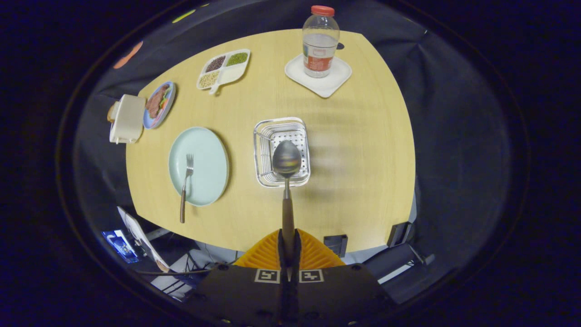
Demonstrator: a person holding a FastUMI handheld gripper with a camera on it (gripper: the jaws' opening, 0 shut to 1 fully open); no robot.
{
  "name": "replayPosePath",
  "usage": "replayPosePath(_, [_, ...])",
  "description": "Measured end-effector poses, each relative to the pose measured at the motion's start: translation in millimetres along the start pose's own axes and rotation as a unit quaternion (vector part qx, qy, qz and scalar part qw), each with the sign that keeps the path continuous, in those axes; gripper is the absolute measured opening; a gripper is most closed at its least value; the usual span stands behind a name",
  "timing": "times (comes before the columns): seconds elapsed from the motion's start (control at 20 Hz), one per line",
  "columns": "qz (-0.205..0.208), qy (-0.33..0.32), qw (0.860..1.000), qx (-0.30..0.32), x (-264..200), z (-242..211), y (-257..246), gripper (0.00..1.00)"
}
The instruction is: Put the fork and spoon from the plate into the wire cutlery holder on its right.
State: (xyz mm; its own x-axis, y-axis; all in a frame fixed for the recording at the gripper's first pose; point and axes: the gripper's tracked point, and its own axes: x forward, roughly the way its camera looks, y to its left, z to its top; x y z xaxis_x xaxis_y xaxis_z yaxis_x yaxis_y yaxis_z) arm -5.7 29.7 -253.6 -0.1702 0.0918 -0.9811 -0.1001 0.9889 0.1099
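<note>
Your gripper point(288, 247) is clamped on the spoon point(286, 181) by its handle end, bowl hanging over the wire cutlery holder point(262, 154). Let go while it's this high and it could bounce out onto the desk point(354, 181), or tip the holder

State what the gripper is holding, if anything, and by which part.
The gripper is shut on the spoon, both fingers clamping the end of its handle. The spoon's bowl points forward, over the wire cutlery holder.

The hand-held gripper point(288, 240) has a dark, flat-topped body with small round screws near its edges. Two square black-and-white markers sit side by side at its front edge. Its two fingers point(265, 254) are ribbed and fan-shaped.
</note>
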Motion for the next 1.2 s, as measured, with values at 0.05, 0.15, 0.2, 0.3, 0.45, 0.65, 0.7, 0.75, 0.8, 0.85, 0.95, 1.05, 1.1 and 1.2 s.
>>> replayPosePath(0.05, [-0.002, 0.002, 1.000, -0.001, 2.3, 2.5, -0.5, 0.01])
replayPosePath(0.15, [-0.001, 0.005, 1.000, 0.000, 6.0, 8.1, 0.3, 0.01])
replayPosePath(0.2, [0.001, 0.007, 1.000, 0.004, 5.9, 8.6, 1.2, 0.01])
replayPosePath(0.3, [0.004, 0.008, 1.000, 0.008, 11.6, 15.2, 0.9, 0.04])
replayPosePath(0.45, [-0.002, 0.001, 1.000, 0.010, 14.6, 23.8, 0.2, 0.08])
replayPosePath(0.65, [-0.014, -0.029, 0.999, -0.005, 4.5, 34.6, 6.3, 0.50])
replayPosePath(0.7, [-0.016, -0.037, 0.999, -0.013, 1.3, 35.7, 9.5, 0.62])
replayPosePath(0.75, [-0.014, -0.043, 0.999, -0.018, -0.5, 35.9, 13.3, 0.71])
replayPosePath(0.8, [-0.013, -0.049, 0.998, -0.023, -3.6, 35.5, 18.8, 0.80])
replayPosePath(0.85, [-0.015, -0.058, 0.998, -0.024, -6.5, 36.1, 22.3, 0.89])
replayPosePath(0.95, [-0.019, -0.078, 0.996, -0.028, -16.4, 38.0, 31.1, 0.99])
replayPosePath(1.05, [-0.029, -0.104, 0.993, -0.036, -27.2, 42.7, 39.9, 0.97])
replayPosePath(1.1, [-0.032, -0.118, 0.992, -0.038, -33.2, 45.3, 47.2, 0.97])
replayPosePath(1.2, [-0.029, -0.141, 0.989, -0.038, -43.3, 47.2, 66.3, 0.97])
